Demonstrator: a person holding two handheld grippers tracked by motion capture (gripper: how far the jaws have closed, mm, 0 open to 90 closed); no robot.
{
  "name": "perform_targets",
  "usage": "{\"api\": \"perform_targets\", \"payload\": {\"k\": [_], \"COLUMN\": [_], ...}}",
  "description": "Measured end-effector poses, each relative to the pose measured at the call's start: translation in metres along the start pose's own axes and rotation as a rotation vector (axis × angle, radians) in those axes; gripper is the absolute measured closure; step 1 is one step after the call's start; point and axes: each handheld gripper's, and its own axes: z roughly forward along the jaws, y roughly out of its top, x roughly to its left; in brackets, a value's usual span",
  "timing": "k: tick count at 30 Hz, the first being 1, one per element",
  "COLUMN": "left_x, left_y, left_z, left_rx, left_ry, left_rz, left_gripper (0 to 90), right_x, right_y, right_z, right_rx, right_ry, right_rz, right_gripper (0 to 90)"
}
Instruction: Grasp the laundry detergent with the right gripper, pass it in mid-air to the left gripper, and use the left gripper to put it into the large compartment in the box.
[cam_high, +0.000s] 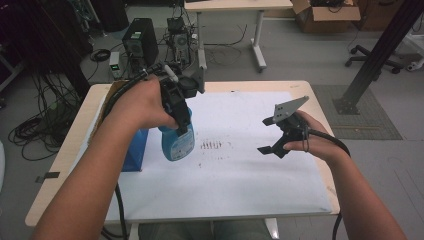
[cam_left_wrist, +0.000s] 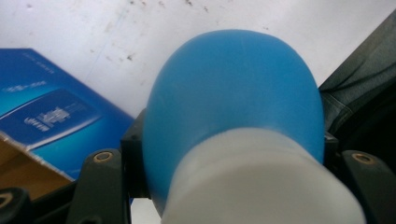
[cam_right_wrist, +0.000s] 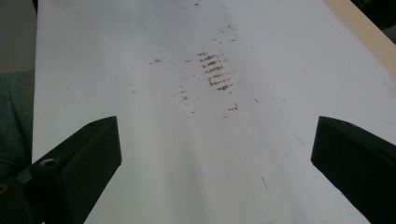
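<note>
The blue spray bottle (cam_high: 177, 142) hangs upright above the left half of the tabletop (cam_high: 235, 86), over the white sheet (cam_high: 240, 175) that covers it. The left tongs (cam_high: 181, 116) are clamped on its neck from above; in the left gripper view the blue body (cam_left_wrist: 233, 93) and the white collar (cam_left_wrist: 261, 182) sit between the two black jaws. Just beside the bottle, toward the left edge, lies a blue carton (cam_high: 134, 152). Brown marks (cam_high: 211, 145) stain the sheet near the middle. The right tongs (cam_high: 272, 136) are wide apart and hold nothing, above the right half.
</note>
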Motion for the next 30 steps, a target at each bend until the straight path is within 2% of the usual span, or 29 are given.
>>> {"api": "perform_targets", "payload": {"k": [1, 2, 3, 4, 5, 6, 8, 9, 10, 12, 13, 15, 20, 22, 26, 27, 29, 30], "left_x": [0.001, 0.006, 0.006, 0.008, 0.013, 0.013, 0.019, 0.019, 0.022, 0.027, 0.031, 0.034, 0.049, 0.053, 0.065, 0.065, 0.07, 0.075], "left_y": [-0.001, -0.003, -0.003, -0.004, -0.006, -0.006, -0.01, -0.01, -0.012, -0.015, -0.018, -0.02, -0.031, -0.033, -0.043, -0.043, -0.047, -0.052], "left_z": [-0.002, -0.007, -0.007, -0.011, -0.017, -0.017, -0.027, -0.027, -0.031, -0.038, -0.042, -0.046, -0.061, -0.064, -0.076, -0.076, -0.081, -0.085], "left_rx": [-0.003, -0.007, -0.007, -0.013, -0.024, -0.024, -0.045, -0.045, -0.05, -0.053, -0.062, -0.061, -0.072, -0.07, -0.08, -0.08, -0.087, -0.094], "left_ry": [0.0, -0.004, -0.004, -0.008, -0.015, -0.015, -0.024, -0.024, -0.031, -0.035, -0.038, -0.037, -0.033, -0.03, -0.027, -0.027, -0.02, -0.017], "left_rz": [-0.009, -0.045, -0.045, -0.063, -0.094, -0.094, -0.149, -0.149, -0.181, -0.208, -0.242, -0.254, -0.334, -0.346, -0.417, -0.417, -0.452, -0.495], "left_gripper": [38.5, 38.5, 38.5, 38.5, 38.4, 38.5, 38.5, 38.4, 38.4, 38.4, 38.4, 38.4, 38.4, 38.4, 38.4, 38.4, 38.4, 38.4], "right_x": [0.0, -0.001, -0.001, -0.001, -0.002, -0.002, -0.002, -0.002, -0.003, -0.004, -0.005, -0.005, -0.009, -0.009, -0.012, -0.012, -0.013, -0.014], "right_y": [0.0, -0.001, -0.001, -0.001, -0.002, -0.002, -0.003, -0.003, -0.003, -0.003, -0.003, -0.003, -0.001, 0.0, 0.002, 0.002, 0.002, 0.004], "right_z": [0.0, -0.002, -0.002, -0.002, -0.004, -0.004, -0.006, -0.006, -0.006, -0.008, -0.01, -0.01, -0.016, -0.017, -0.019, -0.019, -0.019, -0.018], "right_rx": [0.0, 0.001, 0.001, 0.003, 0.003, 0.003, 0.005, 0.005, 0.008, 0.011, 0.013, 0.014, 0.029, 0.03, 0.037, 0.04, 0.043, 0.051], "right_ry": [0.0, -0.002, -0.002, -0.003, -0.008, -0.008, -0.011, -0.011, -0.013, -0.017, -0.02, -0.021, -0.033, -0.034, -0.037, -0.037, -0.036, -0.037], "right_rz": [0.0, 0.0, 0.0, 0.0, 0.0, 0.0, -0.001, -0.001, 0.0, 0.001, 0.0, -0.001, -0.004, -0.006, -0.004, -0.004, -0.004, -0.006], "right_gripper": [1.9, 1.9, 1.9, 1.9, 1.9, 1.9, 1.9, 1.9, 1.9, 1.9, 1.9, 1.9, 1.9, 1.9, 1.9, 1.9, 1.9, 2.0]}}
